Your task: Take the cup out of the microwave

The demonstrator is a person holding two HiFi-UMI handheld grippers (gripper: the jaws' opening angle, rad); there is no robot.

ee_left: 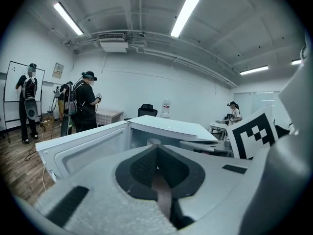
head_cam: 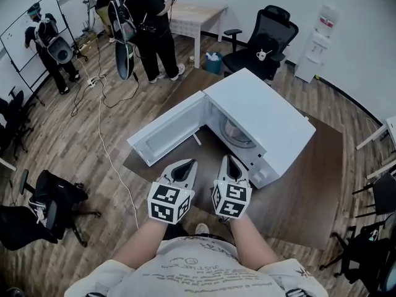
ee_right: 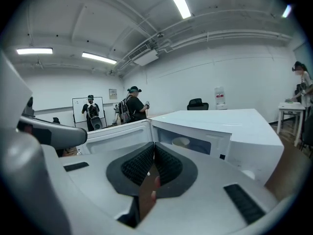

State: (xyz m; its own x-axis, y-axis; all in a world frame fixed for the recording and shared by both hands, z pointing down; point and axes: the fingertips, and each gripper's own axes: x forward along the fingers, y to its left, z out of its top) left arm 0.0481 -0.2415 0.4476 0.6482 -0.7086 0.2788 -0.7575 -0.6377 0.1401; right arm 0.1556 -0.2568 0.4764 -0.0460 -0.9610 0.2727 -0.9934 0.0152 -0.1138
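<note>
A white microwave (head_cam: pixel 266 113) stands on the brown table (head_cam: pixel 309 184), its door (head_cam: pixel 167 129) swung open to the left. Inside, on the glass turntable (head_cam: pixel 238 135), stands a pale cup (ee_right: pixel 182 142); the left gripper view shows just its rim (ee_left: pixel 153 142) above the jaws. My left gripper (head_cam: pixel 185 164) hovers in front of the open door, shut and holding nothing. To its right, my right gripper (head_cam: pixel 231 161) is close to the microwave's front corner, also shut and empty. Both point towards the oven cavity, still outside it.
Several people (head_cam: pixel 148 17) stand at the back left near a whiteboard (head_cam: pixel 25 33) and a small table (head_cam: pixel 195 14). Black office chairs (head_cam: pixel 263 42) sit behind the microwave and at the left. A water dispenser (head_cam: pixel 315 42) is at the back right. A white cable (head_cam: pixel 102 135) crosses the wooden floor.
</note>
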